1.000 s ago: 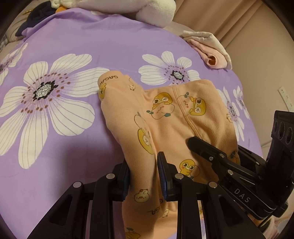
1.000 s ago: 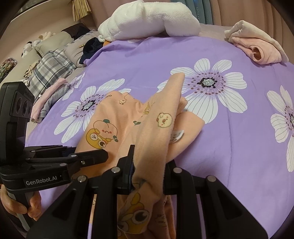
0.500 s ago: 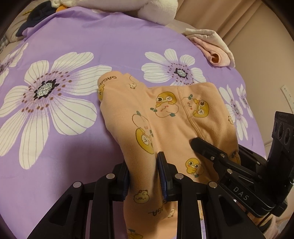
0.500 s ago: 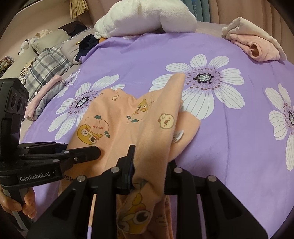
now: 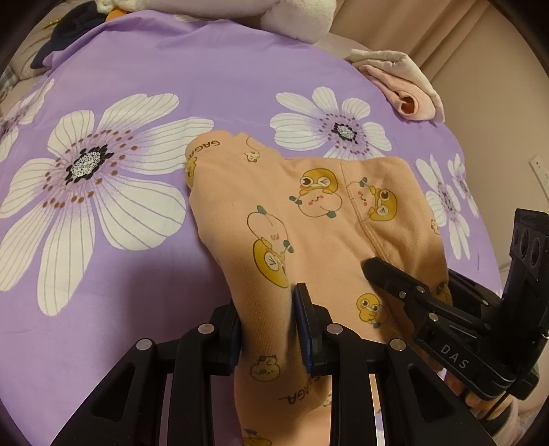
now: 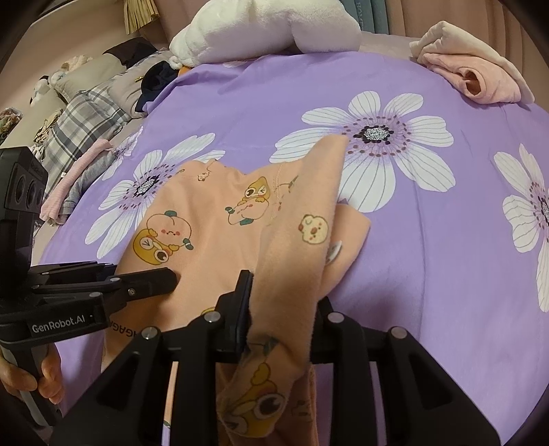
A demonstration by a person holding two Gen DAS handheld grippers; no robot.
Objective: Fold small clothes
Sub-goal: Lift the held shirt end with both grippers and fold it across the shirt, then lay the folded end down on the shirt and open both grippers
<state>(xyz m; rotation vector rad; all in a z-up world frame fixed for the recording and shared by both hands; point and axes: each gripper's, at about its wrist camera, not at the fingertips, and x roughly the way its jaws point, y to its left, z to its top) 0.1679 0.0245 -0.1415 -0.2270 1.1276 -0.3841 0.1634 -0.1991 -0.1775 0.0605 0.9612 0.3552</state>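
A small peach-orange garment (image 5: 308, 219) printed with cartoon ducks lies partly on the purple flowered sheet (image 5: 137, 85), its near end lifted. My left gripper (image 5: 269, 322) is shut on a bunched fold of its near left edge. My right gripper (image 6: 281, 305) has a raised, twisted strip of the same garment (image 6: 206, 223) between its pads; its jaws are opening slightly while the fabric still sits pinched. Each view shows the other gripper beside the cloth: the right gripper (image 5: 411, 278) and the left gripper (image 6: 151, 278). A hand (image 6: 31, 380) holds the left handle.
A folded pink and cream garment (image 6: 480, 75) sits at the far right of the bed. A white plush pillow (image 6: 267, 31) lies at the head. A pile of plaid and grey clothes (image 6: 79, 116) lines the left side. A beige wall (image 5: 497, 120) borders the right.
The garment has stretched a little flatter between the two grippers. Both keep their hold, and neither has shifted noticeably.
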